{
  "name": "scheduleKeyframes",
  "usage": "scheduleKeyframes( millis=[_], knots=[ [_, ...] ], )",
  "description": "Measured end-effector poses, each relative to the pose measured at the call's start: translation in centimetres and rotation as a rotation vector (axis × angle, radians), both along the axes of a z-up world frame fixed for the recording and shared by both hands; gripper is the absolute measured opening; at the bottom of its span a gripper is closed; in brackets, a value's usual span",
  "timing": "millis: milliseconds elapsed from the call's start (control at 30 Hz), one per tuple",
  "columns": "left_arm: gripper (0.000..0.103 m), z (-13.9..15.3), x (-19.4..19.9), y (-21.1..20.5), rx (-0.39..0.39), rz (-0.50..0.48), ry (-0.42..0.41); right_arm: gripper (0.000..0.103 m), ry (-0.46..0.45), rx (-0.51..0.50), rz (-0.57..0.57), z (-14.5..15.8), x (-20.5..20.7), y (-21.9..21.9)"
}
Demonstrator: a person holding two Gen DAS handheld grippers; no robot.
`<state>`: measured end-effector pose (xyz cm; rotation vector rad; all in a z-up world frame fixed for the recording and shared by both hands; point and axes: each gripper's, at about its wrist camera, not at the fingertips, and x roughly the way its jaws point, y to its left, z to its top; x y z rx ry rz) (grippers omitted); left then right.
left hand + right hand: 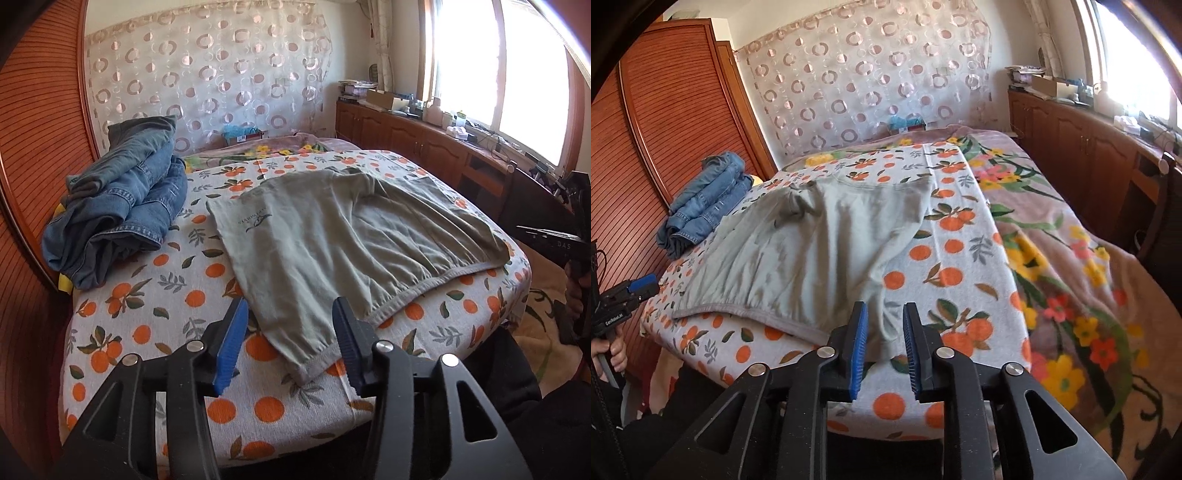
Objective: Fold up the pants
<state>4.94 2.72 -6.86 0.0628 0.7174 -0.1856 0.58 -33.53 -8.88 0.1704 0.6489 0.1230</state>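
Blue-padded fingers of the left tool [290, 345] are spread wide, with nothing gripped, over the near corner of the grey-green pants [343, 236], which are laid on the orange-print cover [155, 295] of the bed. Printed lettering on the pants is shown only in the left view. Jeans [118, 214] are piled at the left. The right tool [884, 349] is parted too, at the pants' near edge; the floral blanket [1071, 266] is seen chiefly there.

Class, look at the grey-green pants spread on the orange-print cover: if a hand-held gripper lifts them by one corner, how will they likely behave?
The grey-green pants will probably droop limply: they lie flat with soft wrinkles. They look thin, so likely light. The elastic waistband is gathered, so that edge may bunch rather than stay straight. On the orange-print cover they may drag rather than slide.
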Motion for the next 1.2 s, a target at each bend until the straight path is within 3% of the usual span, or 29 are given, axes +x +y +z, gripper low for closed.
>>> scheduleKeyframes(
  millis=[267,367,733,867,967,1200],
  knots=[
    [0.049,-0.4,3.2,-0.4,0.046,-0.017,0.013,0.027,-0.023,-0.066,0.006,0.9,3.7,-0.5],
    [0.049,-0.3,4.6,-0.6,0.060,-0.025,0.012,0.036,-0.037,-0.085,0.043,1.2,5.7,-0.4],
    [0.050,0.1,13.2,-2.4,0.116,-0.039,0.024,0.042,-0.014,-0.163,0.158,1.0,14.0,0.8],
    [0.056,-0.1,16.4,-2.7,0.100,-0.055,0.047,0.042,0.006,-0.183,0.202,1.0,17.0,0.9],
    [0.067,-0.4,18.9,-3.0,0.083,-0.064,0.065,0.042,0.014,-0.197,0.235,1.0,18.7,1.3],
    [0.067,-1.3,23.5,-3.7,0.076,-0.093,0.121,0.043,0.044,-0.208,0.325,0.5,22.6,2.8]
  ],
)
